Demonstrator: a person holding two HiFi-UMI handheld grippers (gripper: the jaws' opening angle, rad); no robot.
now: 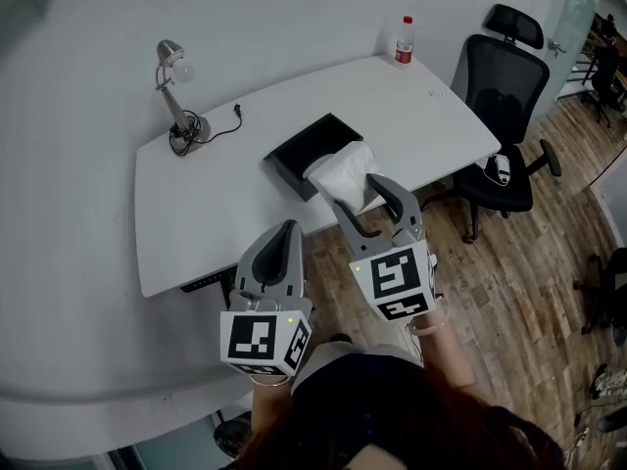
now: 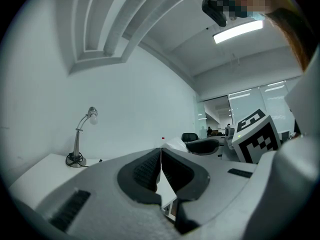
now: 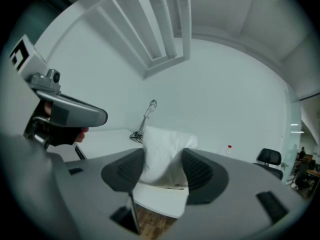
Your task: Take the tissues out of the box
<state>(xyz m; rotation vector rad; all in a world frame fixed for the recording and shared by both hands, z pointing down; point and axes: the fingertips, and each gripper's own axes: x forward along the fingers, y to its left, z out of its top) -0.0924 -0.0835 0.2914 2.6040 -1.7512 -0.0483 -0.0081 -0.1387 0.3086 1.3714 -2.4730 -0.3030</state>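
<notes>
A black open box [image 1: 302, 151] lies on the white table [image 1: 196, 213] near its front edge. Just above the box's near end hangs a white tissue pack [image 1: 345, 171], and my right gripper [image 1: 357, 194] is shut on it. In the right gripper view the pack [image 3: 162, 151] fills the gap between both ribbed pads [image 3: 200, 171]. My left gripper [image 1: 286, 227] hovers off the table's front edge, left of the right one. Seen from the left gripper view, its jaws [image 2: 160, 165] meet with nothing between them.
A desk lamp [image 1: 176, 96] with a trailing cord stands at the table's far left. A bottle with a red cap [image 1: 404, 42] is at the far right corner. A black office chair [image 1: 502, 96] stands to the right on the wooden floor [image 1: 509, 292].
</notes>
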